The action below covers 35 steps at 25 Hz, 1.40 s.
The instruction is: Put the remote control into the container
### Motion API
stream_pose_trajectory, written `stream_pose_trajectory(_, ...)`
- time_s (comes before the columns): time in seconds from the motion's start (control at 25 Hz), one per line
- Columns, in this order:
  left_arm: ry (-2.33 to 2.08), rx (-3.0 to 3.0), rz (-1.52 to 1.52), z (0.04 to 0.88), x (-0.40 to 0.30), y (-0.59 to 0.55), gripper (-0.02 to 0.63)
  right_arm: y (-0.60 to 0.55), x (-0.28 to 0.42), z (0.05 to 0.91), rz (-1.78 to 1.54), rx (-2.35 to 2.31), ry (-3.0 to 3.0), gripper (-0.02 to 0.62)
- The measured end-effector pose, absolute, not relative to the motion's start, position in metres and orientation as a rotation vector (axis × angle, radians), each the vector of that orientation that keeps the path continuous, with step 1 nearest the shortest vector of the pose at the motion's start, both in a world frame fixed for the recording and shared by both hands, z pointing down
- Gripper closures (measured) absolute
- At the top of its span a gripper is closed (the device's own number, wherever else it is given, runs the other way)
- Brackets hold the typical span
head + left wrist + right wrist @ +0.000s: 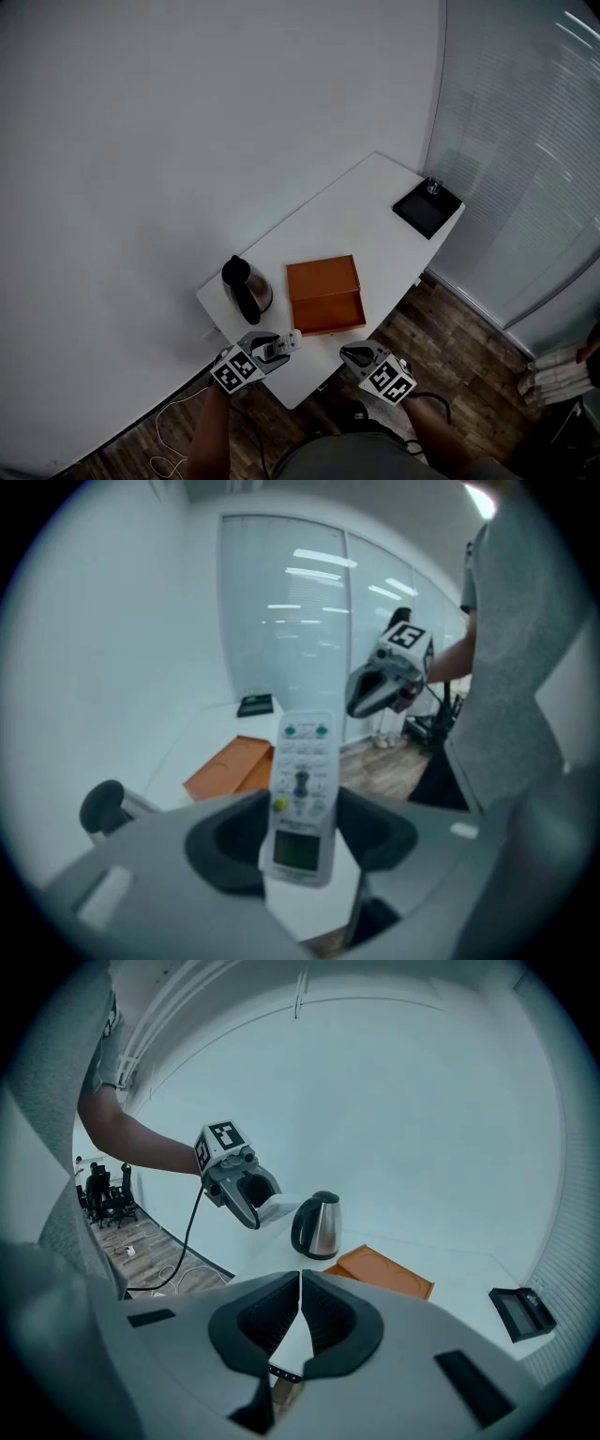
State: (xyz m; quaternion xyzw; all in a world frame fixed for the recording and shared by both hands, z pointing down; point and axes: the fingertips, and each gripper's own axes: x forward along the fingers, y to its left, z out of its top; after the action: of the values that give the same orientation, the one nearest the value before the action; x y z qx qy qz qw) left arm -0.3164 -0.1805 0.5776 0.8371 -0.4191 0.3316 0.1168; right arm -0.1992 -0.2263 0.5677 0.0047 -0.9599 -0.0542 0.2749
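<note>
A white remote control with a small screen and buttons stands lengthwise between the jaws of my left gripper, which is shut on it. From above, the remote hangs over the table's near edge, in front of the kettle. The orange container lies open on the white table, just beyond both grippers. My right gripper hovers near the front edge, to the right of the left one. Its jaws meet at the tips with nothing between them.
A steel kettle with a black handle stands left of the container. A black tray sits at the table's far right corner. A cable lies on the wooden floor. A glass wall with blinds runs along the right.
</note>
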Motion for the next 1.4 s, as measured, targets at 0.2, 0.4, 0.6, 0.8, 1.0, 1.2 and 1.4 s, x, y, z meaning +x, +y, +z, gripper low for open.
stream_pose_trajectory(0.2, -1.195, 2.419, 1.101, 0.587, -0.321, -0.208, 0.385, -0.237, -0.196, 0.575, -0.109, 0.039, -2.583, 0.578)
stream_pose_trajectory(0.4, -1.11, 2.448, 1.139, 0.588, -0.313, -0.239, 0.383, -0.245, -0.181, 0.59, -0.045, 0.079, -2.576, 0.578)
stream_pose_trajectory(0.6, -1.013, 2.448, 1.226, 0.596, -0.298, -0.264, 0.383, -0.261, -0.161, 0.602, 0.019, 0.127, -2.575, 0.578)
stream_pose_trajectory(0.8, -0.939, 2.425, 1.335, 0.61, -0.296, -0.284, 0.383, -0.278, -0.148, 0.612, 0.059, 0.169, -2.575, 0.578)
stream_pose_trajectory(1.0, -0.86, 2.367, 1.415, 0.632, -0.297, -0.301, 0.383, -0.286, -0.131, 0.625, 0.113, 0.205, -2.563, 0.578)
stream_pose_trajectory(1.2, -0.789, 2.31, 1.442, 0.655, -0.298, -0.314, 0.383, -0.287, -0.116, 0.639, 0.164, 0.234, -2.543, 0.578)
stream_pose_trajectory(1.4, -0.745, 2.271, 1.496, 0.674, -0.295, -0.327, 0.383, -0.288, -0.103, 0.65, 0.214, 0.27, -2.526, 0.578)
